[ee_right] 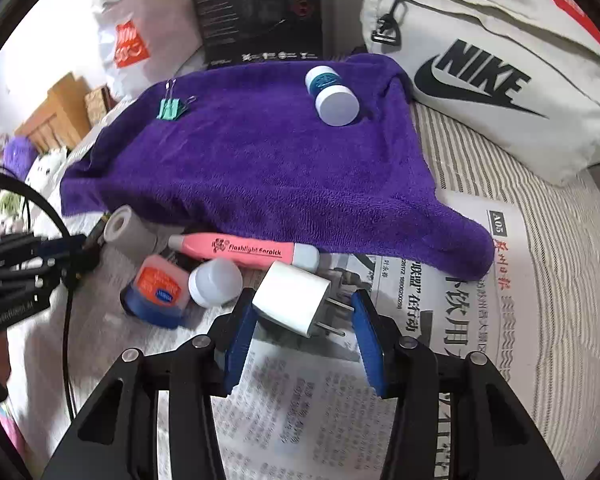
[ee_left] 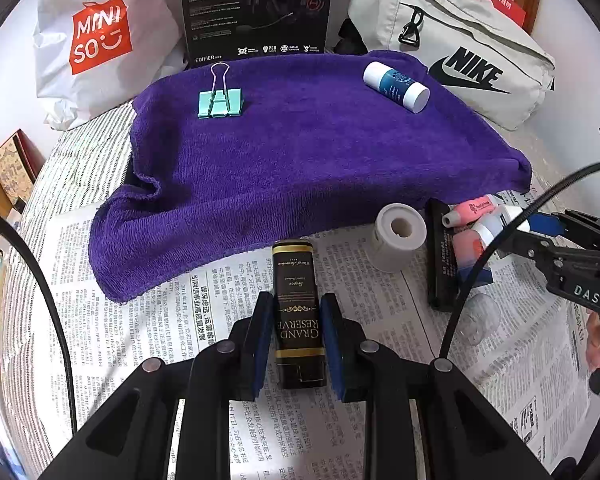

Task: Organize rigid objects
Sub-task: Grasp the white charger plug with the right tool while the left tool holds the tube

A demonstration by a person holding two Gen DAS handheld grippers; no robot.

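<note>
The left gripper [ee_left: 296,344] pinches the black box [ee_left: 298,312] before the purple towel [ee_left: 300,152]. The right gripper [ee_right: 304,336], jaws spread, straddles the white charger [ee_right: 296,300]; next it must clamp it.

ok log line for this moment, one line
left tool: shut on black box | right tool: open around white charger | towel: clip, bottle

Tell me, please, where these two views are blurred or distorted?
Left wrist view: sharp in the middle, the purple towel bowed by the fisheye, corners vignetted black. Right wrist view: the other tool at left is smeared and soft, the newspaper near the lens is out of focus.
</note>
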